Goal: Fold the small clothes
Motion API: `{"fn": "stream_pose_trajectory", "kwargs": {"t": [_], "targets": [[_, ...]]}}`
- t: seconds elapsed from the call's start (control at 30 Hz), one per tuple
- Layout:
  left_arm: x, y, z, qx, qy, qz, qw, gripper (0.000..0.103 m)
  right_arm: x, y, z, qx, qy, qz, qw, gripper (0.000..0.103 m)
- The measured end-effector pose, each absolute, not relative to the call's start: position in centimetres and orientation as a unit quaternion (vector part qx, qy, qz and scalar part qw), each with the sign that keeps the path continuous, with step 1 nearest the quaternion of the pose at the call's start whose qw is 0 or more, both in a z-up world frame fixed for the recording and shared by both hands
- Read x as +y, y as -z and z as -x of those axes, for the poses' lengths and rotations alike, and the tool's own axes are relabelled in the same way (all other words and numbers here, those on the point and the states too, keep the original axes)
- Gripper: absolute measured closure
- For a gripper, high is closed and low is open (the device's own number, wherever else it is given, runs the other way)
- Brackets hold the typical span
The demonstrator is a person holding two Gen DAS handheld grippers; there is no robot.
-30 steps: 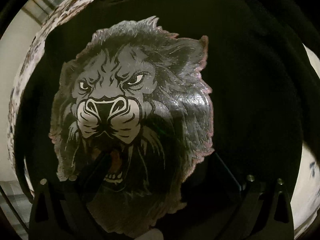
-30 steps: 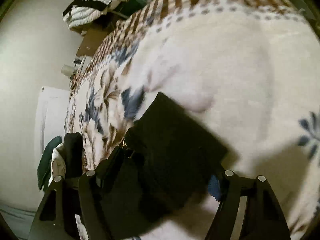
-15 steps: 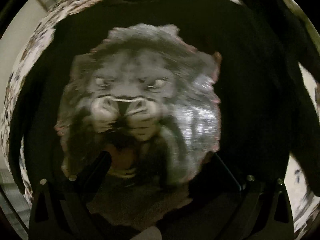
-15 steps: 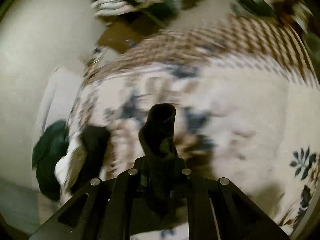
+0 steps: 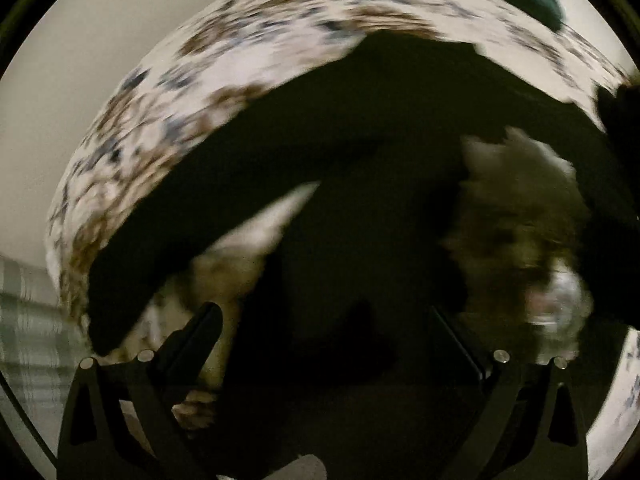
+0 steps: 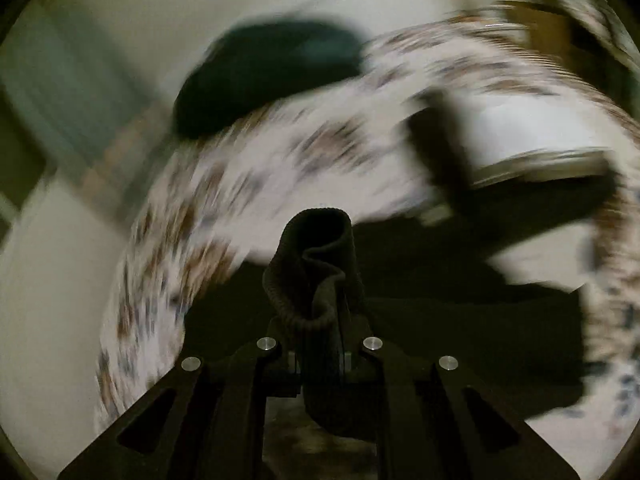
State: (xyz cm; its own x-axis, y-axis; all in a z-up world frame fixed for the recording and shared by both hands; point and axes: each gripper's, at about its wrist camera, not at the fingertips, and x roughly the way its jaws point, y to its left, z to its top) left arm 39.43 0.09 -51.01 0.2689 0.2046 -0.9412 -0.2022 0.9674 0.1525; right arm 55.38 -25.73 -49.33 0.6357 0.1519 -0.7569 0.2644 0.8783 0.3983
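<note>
Sweatshirt: we see a black sweatshirt (image 5: pixel 360 128) spread on the bed below our left gripper, one sleeve (image 5: pixel 208 208) stretching away to that gripper's left; all of it is blurred.
Print: a pale lion print (image 5: pixel 520 224) lies on the sweatshirt ahead and to the right of our left gripper, too smeared to read in detail.
Cuff: a ribbed black cuff (image 6: pixel 316 264) stands up directly ahead of our right gripper, folded on itself, its lower part going down between the fingers.
Right gripper: our right gripper (image 6: pixel 320 356) has its jaws drawn fully together, pinching the cuff; the rest of the black cloth (image 6: pixel 460 304) trails off to its right.
Left gripper: our left gripper (image 5: pixel 324 332) points steeply down with its fingers (image 5: pixel 196 340) spread wide; we see nothing clamped between them, only dark cloth beneath.
Bedspread: a cream bedspread with blue and brown flowers (image 5: pixel 248 48) lies under the sweatshirt, showing ahead and to the left of both grippers.
Dark green item: a dark green garment (image 6: pixel 264 80) sits on the bedspread's far edge, ahead and left of our right gripper.
Wall: a plain pale wall (image 5: pixel 88 40) rises beyond the bed, far left of our left gripper.
</note>
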Motion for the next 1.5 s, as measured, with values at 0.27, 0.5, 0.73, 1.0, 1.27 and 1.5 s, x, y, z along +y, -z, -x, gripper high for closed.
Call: {"fn": "stream_pose_trajectory", "kwargs": {"t": [0.27,0.5,0.73,1.0,1.27,1.5], "targets": [[9.7,53.0,-38.4,0.610,-0.179,0.042,0.771,0.000,-6.1,60.4,-60.7,0.527,-0.035,-0.111,0.842,0.091],[12.5,53.8,-37.6,0.616,-0.194,0.074,0.760,0.000,-2.7,63.3,-60.8,0.556,-0.043,-0.079,0.826,0.088],[16.3,53.0,-36.1,0.598,-0.213,0.163,0.755,0.000,-11.6,59.2,-56.5,0.570,-0.058,-0.223,0.788,0.032],[23.5,55.8,-32.2,0.539,-0.273,0.375,0.703,0.000,-21.1,60.1,-49.7,0.608,0.063,-0.209,0.763,0.027],[27.9,60.8,-25.5,0.445,-0.328,0.577,0.601,0.000,-19.6,61.2,-48.3,0.622,0.054,-0.200,0.756,0.027],[29.6,60.6,-25.1,0.391,-0.355,0.586,0.614,0.000,-14.0,58.5,-52.9,0.590,-0.007,-0.213,0.779,0.027]]}}
